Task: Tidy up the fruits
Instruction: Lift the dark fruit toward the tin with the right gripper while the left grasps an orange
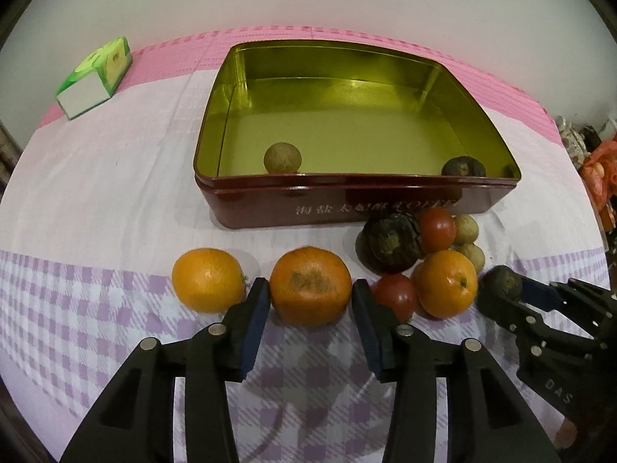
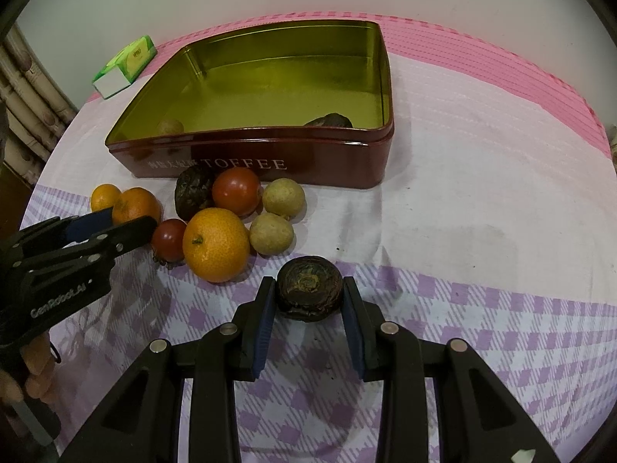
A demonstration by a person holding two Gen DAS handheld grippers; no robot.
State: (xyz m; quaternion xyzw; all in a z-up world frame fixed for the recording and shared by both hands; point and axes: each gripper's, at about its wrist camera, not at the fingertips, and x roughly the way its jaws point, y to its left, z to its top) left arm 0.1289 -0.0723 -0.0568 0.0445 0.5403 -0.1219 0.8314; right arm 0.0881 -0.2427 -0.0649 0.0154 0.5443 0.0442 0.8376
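Left tool partly open around an orange on the surface, pads beside its flanks, whether touching I can't tell. Right tool clamped on a dark wrinkled fruit, toffee tin well ahead of both. Risks: the round orange may roll off when the pads close; the left tool's right finger crowds a tomato and could nudge the pile.

Open red toffee tin holding two small fruits, oranges, tomatoes, tan fruits, dark wrinkled fruit loose on the cloth before it
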